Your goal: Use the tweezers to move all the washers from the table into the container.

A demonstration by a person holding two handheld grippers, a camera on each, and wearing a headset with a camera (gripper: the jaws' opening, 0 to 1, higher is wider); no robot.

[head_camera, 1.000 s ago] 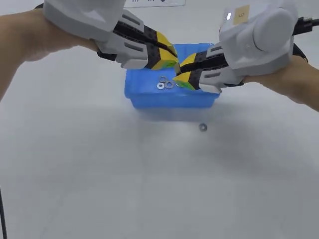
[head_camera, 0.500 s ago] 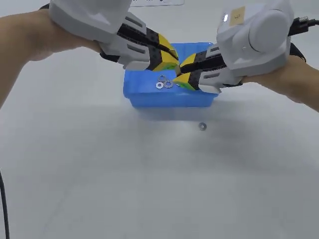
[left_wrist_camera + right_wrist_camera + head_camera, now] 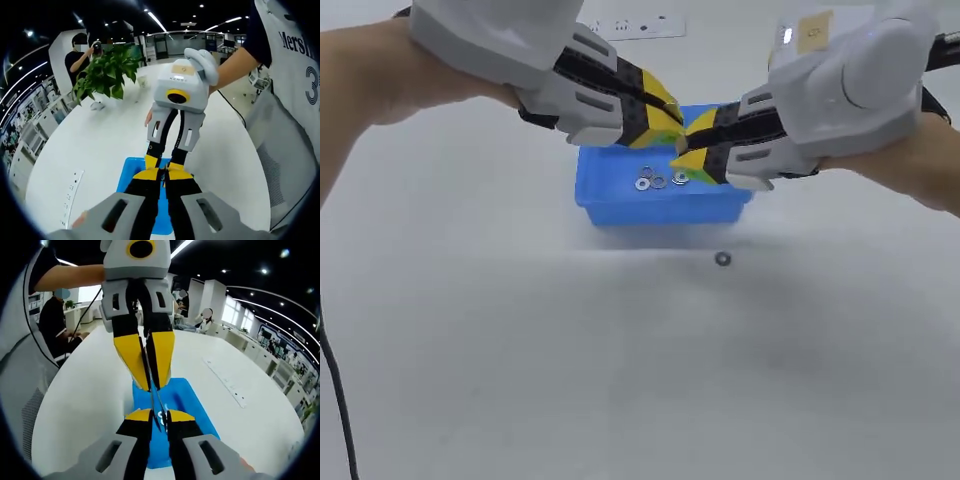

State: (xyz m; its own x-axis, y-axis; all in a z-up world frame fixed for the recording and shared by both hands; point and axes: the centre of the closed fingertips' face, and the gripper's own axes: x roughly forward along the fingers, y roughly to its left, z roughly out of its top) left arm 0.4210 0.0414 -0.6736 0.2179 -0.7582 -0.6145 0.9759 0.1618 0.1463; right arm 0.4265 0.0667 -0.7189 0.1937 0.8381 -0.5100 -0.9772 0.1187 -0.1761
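A blue container (image 3: 660, 209) stands mid-table with several washers (image 3: 657, 181) inside. One washer (image 3: 723, 259) lies on the table just in front of it. My left gripper (image 3: 666, 118) and right gripper (image 3: 688, 161) meet tip to tip over the container. In the right gripper view, thin metal tweezers (image 3: 154, 402) run from the left gripper's (image 3: 149, 384) yellow jaws down into my right gripper (image 3: 159, 417). Both pairs of jaws are shut on them, above the container (image 3: 186, 396). In the left gripper view my left gripper (image 3: 164, 176) touches the right gripper (image 3: 165, 163).
The white table (image 3: 570, 370) stretches bare in front and to the sides. A white strip (image 3: 640, 25) lies at the far edge. A potted plant (image 3: 107, 70) and a person (image 3: 80, 55) are behind the bench, with more people (image 3: 55, 315) seated nearby.
The head camera tilted, so the whole scene sits slightly lower. Both grippers stay together over the container. A washer now shows in the container under the right gripper's tips.
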